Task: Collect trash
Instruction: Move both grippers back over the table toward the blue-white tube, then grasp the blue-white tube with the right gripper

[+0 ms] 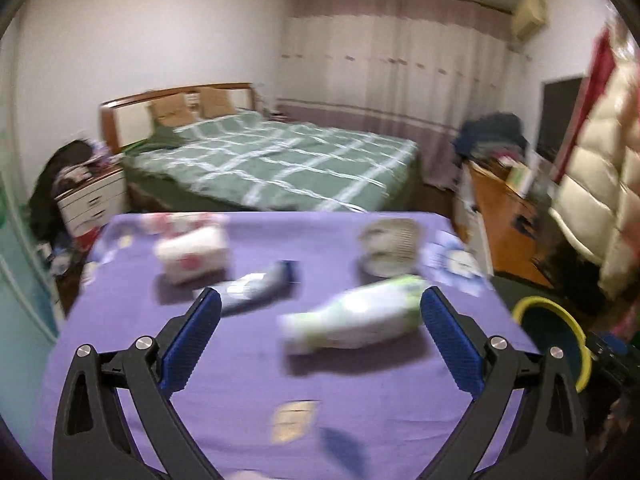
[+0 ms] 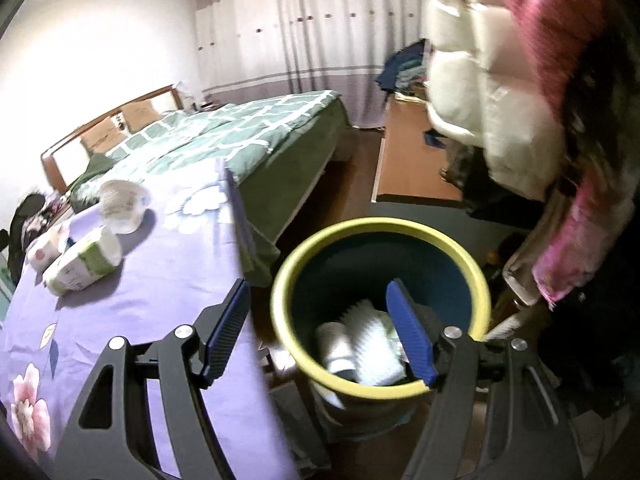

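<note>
On the purple cloth table [image 1: 240, 380] lie a white-and-green bottle [image 1: 356, 316] on its side, a blue-grey wrapper [image 1: 256, 284], a white-and-red packet [image 1: 192, 254] and a clear plastic cup [image 1: 390, 246]. My left gripper [image 1: 320, 312] is open above the table, with the bottle between and just beyond its fingers. My right gripper [image 2: 318, 312] is open and empty over the yellow-rimmed dark bin [image 2: 380, 228], which holds white trash [image 2: 360, 344]. The bottle [image 2: 82, 264] and cup [image 2: 120, 206] also show in the right wrist view.
The bin [image 1: 556, 340] stands on the floor off the table's right edge. A green-checked bed [image 1: 280, 160] lies beyond the table. A wooden desk [image 1: 504, 216] and hanging coats [image 2: 500, 100] are to the right. A nightstand [image 1: 94, 200] stands at the left.
</note>
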`<state>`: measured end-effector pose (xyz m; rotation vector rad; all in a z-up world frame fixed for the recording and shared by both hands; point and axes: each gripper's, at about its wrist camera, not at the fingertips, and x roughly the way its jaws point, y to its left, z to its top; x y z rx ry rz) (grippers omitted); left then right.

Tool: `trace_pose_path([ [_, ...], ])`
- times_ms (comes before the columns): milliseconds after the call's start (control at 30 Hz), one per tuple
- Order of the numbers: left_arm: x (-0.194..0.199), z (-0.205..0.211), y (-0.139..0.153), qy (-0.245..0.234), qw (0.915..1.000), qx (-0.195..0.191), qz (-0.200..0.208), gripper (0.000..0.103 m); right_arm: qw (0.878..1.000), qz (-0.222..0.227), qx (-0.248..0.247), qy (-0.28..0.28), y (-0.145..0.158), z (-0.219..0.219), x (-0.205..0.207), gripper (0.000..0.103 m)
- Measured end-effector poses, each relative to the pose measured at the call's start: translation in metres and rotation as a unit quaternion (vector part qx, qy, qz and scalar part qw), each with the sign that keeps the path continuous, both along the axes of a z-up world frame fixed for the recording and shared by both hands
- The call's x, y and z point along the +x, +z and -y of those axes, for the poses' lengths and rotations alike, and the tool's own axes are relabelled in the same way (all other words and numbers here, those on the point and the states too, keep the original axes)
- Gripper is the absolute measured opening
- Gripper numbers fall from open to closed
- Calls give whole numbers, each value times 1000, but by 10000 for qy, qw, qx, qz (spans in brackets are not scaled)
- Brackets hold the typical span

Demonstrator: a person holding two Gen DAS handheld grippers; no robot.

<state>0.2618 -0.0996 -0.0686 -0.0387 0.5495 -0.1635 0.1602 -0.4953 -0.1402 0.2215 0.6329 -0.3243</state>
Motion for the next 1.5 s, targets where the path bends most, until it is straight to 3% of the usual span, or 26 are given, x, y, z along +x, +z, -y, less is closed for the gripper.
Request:
trace_pose_path([
  [233,11,-107,-10,993,9950,-68,89,98,9983,-53,-110,572,8,-61,31,67],
  [467,13,-159,-19,1720,9846,77,306,98,9920,-87,-120,1256,17,-122,64,67],
  [767,5,-213,-31,2495,9678,-106,308,98,9761,-29,-36,2172,38,-206,126,67],
  [933,6,-226,-41,2663,9636,-216,104,98,9672,-116,79,2535,41,-255,176,67],
  [1133,11,-220,-45,2578,9661,-119,41,98,9619,-581,130,2669,17,-297,236,52],
  [1500,10,-210,-46,2403,9707,-68,-55,98,9625,-1179,412,2410,-26,-313,287,52],
])
